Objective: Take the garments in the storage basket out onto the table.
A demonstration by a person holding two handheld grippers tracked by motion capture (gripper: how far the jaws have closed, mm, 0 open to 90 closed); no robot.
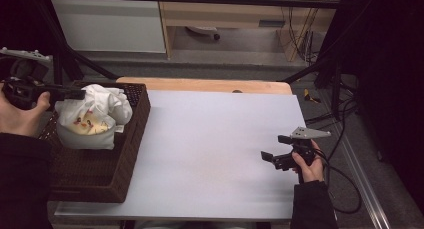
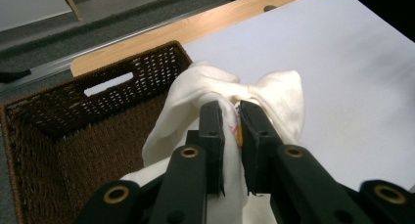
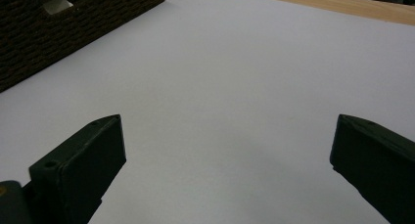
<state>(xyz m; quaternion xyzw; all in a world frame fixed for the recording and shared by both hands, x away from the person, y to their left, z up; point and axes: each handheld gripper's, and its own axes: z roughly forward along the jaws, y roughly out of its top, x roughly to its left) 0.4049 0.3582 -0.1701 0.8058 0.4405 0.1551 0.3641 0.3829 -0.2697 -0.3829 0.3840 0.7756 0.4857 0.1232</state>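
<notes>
High view: left gripper [image 1: 80,94] at the far left, clamped on a white cloth [image 1: 95,116] with small printed figures, held over the brown wicker basket [image 1: 127,154] at the table's left edge; right gripper [image 1: 274,149] well apart, low over the white table [image 1: 215,149], jaws spread.

Left gripper view: jaws pinched close on a gathered fold of the cloth [image 2: 274,94], bunched above and beside them; basket [image 2: 73,121] interior and handle slot visible, dark and bare.

Right gripper view: jaws wide apart, nothing between; bare table [image 3: 235,87]; basket wall [image 3: 63,28] at top left.
</notes>
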